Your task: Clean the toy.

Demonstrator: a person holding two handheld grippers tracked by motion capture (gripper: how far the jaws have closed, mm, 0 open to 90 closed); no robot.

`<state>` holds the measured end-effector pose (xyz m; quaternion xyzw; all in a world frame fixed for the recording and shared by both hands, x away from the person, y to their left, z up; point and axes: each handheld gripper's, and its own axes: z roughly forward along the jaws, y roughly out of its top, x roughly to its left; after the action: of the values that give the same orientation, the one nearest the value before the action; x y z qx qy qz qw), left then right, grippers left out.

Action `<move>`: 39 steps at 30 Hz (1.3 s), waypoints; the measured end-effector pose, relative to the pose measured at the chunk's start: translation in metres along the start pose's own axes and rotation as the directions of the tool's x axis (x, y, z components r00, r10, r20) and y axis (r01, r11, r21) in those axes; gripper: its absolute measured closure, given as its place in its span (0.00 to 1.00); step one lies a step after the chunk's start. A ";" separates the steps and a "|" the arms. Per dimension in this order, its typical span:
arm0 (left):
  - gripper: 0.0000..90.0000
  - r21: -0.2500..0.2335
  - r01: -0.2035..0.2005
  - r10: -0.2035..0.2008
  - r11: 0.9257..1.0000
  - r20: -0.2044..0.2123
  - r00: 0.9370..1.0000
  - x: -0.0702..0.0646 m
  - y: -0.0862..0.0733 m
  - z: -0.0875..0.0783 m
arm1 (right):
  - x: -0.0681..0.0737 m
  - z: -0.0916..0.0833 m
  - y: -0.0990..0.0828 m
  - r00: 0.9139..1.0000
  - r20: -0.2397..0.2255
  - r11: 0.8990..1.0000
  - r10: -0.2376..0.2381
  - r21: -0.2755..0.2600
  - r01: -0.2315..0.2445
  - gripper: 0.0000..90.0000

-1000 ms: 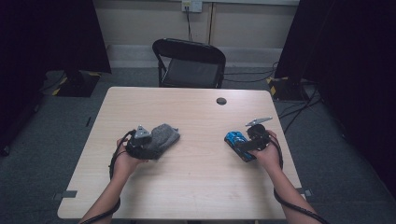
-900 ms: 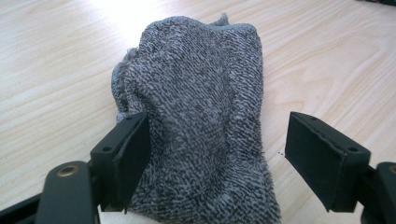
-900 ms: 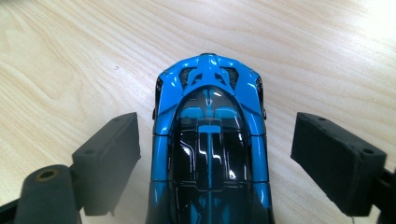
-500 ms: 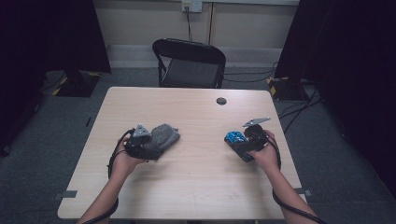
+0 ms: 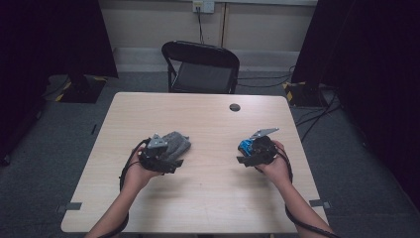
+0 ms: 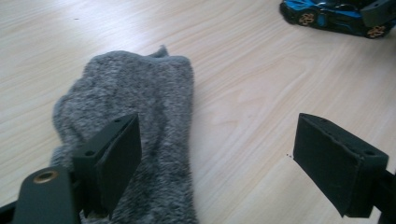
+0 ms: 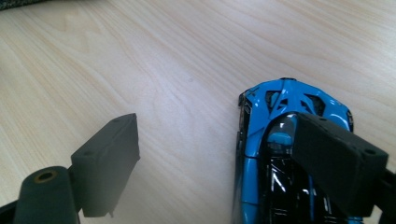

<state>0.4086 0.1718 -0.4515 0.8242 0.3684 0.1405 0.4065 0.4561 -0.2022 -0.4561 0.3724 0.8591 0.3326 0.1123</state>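
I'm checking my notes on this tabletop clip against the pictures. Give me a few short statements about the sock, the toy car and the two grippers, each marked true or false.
1. The grey sock lies flat on the table. True.
2. The left gripper is clamped on the sock. False: its jaws stand open; one hangs over the sock, the other over bare wood.
3. The toy car is red. False: it is blue and black.
4. The right gripper has open jaws, one of them over the car. True.
5. A chair stands at the table's far side. True.
6. The sock covers the car. False: they lie well apart.
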 end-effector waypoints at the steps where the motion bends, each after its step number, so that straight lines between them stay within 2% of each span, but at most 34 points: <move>1: 0.17 0.000 -0.002 0.002 1.000 0.005 1.000 -0.002 0.000 0.001 | 0.001 0.000 0.000 1.000 -0.003 1.000 -0.002 0.000 0.002 0.16; 9: 0.17 -0.009 -0.001 0.002 1.000 0.039 0.999 -0.012 0.002 0.006 | 0.011 0.003 0.002 0.999 -0.024 0.999 -0.037 0.000 0.037 0.16; 12: 0.17 -0.009 -0.014 0.015 1.000 0.047 0.999 -0.015 0.003 0.007 | 0.015 0.004 0.002 0.998 -0.035 0.999 -0.046 -0.003 0.046 0.16; 13: 0.17 -0.010 -0.006 0.007 1.000 0.055 0.998 -0.017 0.003 0.008 | 0.016 0.005 0.002 0.998 -0.041 0.999 -0.045 -0.002 0.045 0.16; 15: 0.17 -0.012 -0.021 0.022 1.000 0.060 0.998 -0.019 0.004 0.009 | 0.018 0.006 0.003 0.998 -0.046 0.999 -0.052 -0.001 0.052 0.16; 27: 0.17 -0.010 -0.049 0.050 0.999 0.100 0.994 -0.034 0.004 0.018 | 0.035 0.008 0.004 0.991 -0.092 0.995 -0.101 -0.008 0.101 0.16; 39: 0.17 -0.001 -0.073 0.073 0.997 0.124 0.990 -0.047 -0.001 0.022 | 0.047 0.014 -0.002 0.985 -0.125 0.993 -0.117 0.005 0.119 0.16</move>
<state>0.3874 0.1256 -0.4633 0.8449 0.3122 0.1033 0.4219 0.4286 -0.1629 -0.4648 0.3000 0.8872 0.3424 0.0754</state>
